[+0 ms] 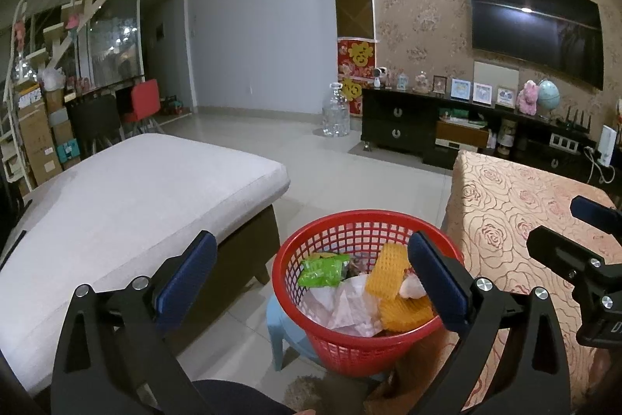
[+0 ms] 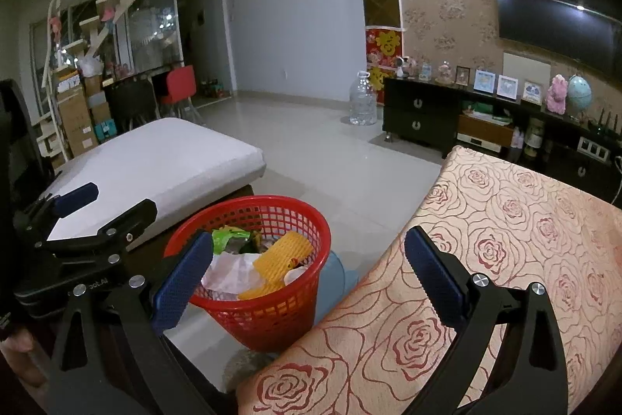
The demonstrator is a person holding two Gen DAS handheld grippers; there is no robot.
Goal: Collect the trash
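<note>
A red mesh basket (image 1: 334, 349) stands on a small blue stool (image 1: 283, 333) between the sofa and the table; it also shows in the right wrist view (image 2: 272, 321). It holds a green wrapper (image 1: 320, 271), yellow foam netting (image 1: 387, 275) and white crumpled paper (image 1: 342, 310). My left gripper (image 1: 311, 279) is open and empty, just above and in front of the basket. My right gripper (image 2: 307, 275) is open and empty, over the table's edge beside the basket. Each gripper shows at the side of the other's view.
A table with a rose-patterned cloth (image 2: 505, 259) is on the right. A white cushioned sofa (image 1: 128, 189) is on the left. A black TV cabinet (image 1: 412, 127) and a large water bottle (image 1: 335, 115) stand at the far wall across the tiled floor.
</note>
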